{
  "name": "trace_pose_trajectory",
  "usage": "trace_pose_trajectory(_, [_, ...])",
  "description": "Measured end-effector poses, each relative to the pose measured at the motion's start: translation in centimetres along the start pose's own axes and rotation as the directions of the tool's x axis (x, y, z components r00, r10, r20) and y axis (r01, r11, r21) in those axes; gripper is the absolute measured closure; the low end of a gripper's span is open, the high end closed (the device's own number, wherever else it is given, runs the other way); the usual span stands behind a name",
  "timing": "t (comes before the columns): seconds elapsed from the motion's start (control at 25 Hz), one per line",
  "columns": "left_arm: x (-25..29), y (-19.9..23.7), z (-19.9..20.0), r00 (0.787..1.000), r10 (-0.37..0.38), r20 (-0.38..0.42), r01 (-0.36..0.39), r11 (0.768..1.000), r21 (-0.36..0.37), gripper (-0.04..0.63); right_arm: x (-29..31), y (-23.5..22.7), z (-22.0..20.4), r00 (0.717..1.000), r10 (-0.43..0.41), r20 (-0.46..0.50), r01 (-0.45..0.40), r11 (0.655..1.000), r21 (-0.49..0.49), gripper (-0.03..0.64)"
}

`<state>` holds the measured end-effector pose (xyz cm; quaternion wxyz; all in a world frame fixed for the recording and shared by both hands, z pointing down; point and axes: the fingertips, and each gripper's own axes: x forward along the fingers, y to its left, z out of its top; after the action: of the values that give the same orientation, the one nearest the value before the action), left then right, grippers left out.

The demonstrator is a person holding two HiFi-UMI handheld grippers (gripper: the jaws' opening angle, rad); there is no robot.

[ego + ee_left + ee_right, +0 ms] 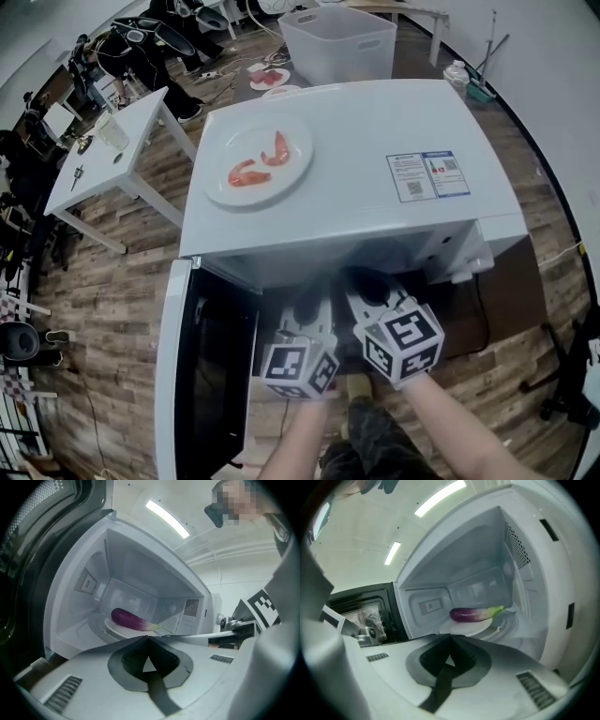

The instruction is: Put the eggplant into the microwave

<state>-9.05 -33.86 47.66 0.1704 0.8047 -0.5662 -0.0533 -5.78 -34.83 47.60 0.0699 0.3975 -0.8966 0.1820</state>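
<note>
So, eggplant [133,619]: it lay on its side on the round white turntable plate [115,629] inside the microwave [356,178]. In both of my gripper views its purple body was toward the left and its pale green stem end toward the right.
Left gripper [149,637]: I had its jaws closed tip to tip with nothing between them, and it pointed into the open cavity from the mouth.
Right gripper [451,636]: its jaws were likewise pressed together and empty, aimed into the same cavity.
Eggplant against my left gripper: it was beyond the tips and a little to their left, deeper in the cavity and clearly apart from them.
Eggplant against my right gripper: it was beyond the tips and a little to their right, with a gap between and no contact.
Grippers to each other: they were side by side in front of the opening, with my left one nearer the door [173,375].
Door: it stood swung open on my left, with its dark window showing.
Microwave top: a white dish [258,159] sat there with two orange-red pieces [248,173] on it, though I could not tell what they were.
Around: there was a wooden floor [122,300], a small white table [103,159] off to the left, and a pale bin [337,42] behind the microwave.
</note>
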Motion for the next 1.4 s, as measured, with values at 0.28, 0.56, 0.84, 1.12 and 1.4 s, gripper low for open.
trace_pose_trajectory(0.28, [-1.8, -1.6, 0.2, 1.000, -0.018, 0.003, 0.018, 0.999, 0.035, 0.597, -1.9, 1.6, -0.3, 0.999, 0.034, 0.010, -0.034, 0.999, -0.013, 0.615])
trace_pose_trajectory(0.56, [-4.0, -3.4, 0.8, 0.999, -0.031, 0.011, 0.030, 0.999, 0.042, 0.597, -4.3, 3.1, -0.5, 0.999, 0.036, 0.010, -0.036, 0.999, -0.024, 0.615])
trace_pose_trajectory(0.84, [-7.1, -5.1, 0.9, 0.999, -0.033, -0.002, 0.033, 0.998, 0.044, 0.597, -7.2, 5.5, -0.4, 0.999, 0.054, 0.009, -0.053, 0.998, -0.045, 0.615])
trace_pose_trajectory(1.12, [-11.2, -7.1, 1.6, 0.999, -0.052, 0.005, 0.052, 0.998, 0.046, 0.597, -11.5, 8.1, 0.0, 0.997, 0.081, 0.010, -0.080, 0.994, -0.075, 0.615])
trace_pose_trajectory(1.4, [-14.9, -8.3, 2.0, 0.998, -0.062, -0.002, 0.062, 0.998, 0.021, 0.597, -15.0, 11.3, 0.1, 0.994, 0.107, 0.000, -0.107, 0.988, -0.112, 0.615])
